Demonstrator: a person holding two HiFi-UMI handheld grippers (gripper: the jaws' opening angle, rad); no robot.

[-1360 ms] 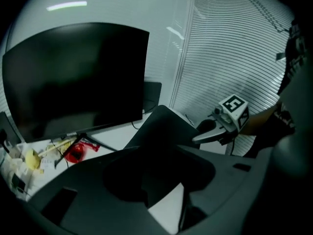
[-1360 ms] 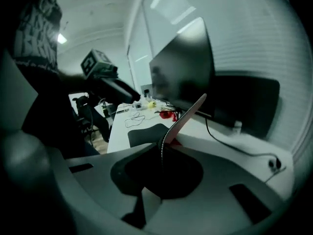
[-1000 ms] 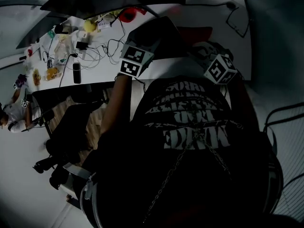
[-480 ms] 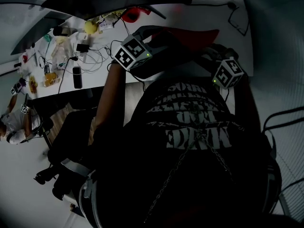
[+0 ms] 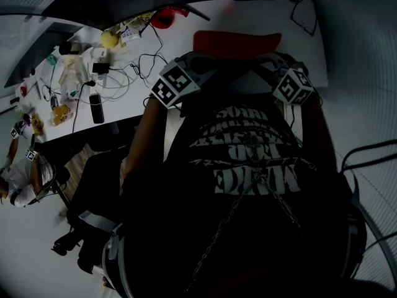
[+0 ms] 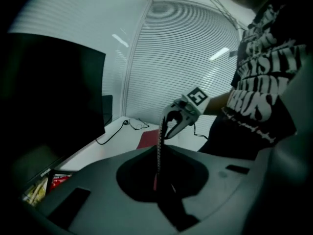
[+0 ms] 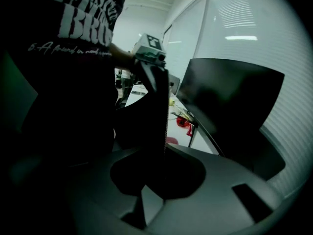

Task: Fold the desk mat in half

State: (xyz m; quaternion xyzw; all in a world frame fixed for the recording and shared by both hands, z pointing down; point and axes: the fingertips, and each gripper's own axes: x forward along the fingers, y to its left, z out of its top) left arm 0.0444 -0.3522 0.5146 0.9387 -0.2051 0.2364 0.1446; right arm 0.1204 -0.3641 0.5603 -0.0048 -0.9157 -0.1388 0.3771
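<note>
Left gripper [image 6: 157, 181] jaws just closed, now pinched on the near edge of the mat [image 5: 236, 42]. The thin edge runs from those jaws straight across to the right gripper [image 7: 164, 177], whose jaws are likewise clamped tight on the sheet. Head view: both grippers are up in front of the shirt [image 5: 254, 148], left at 11 o'clock, right at 1 o'clock, with the held strip dark between them. The red rest of the mat lies on the white desk [image 5: 248, 20] at 12 o'clock. Cables [image 5: 124, 73] at 10 o'clock, dark monitor [image 7: 230, 102] along the far edge.
</note>
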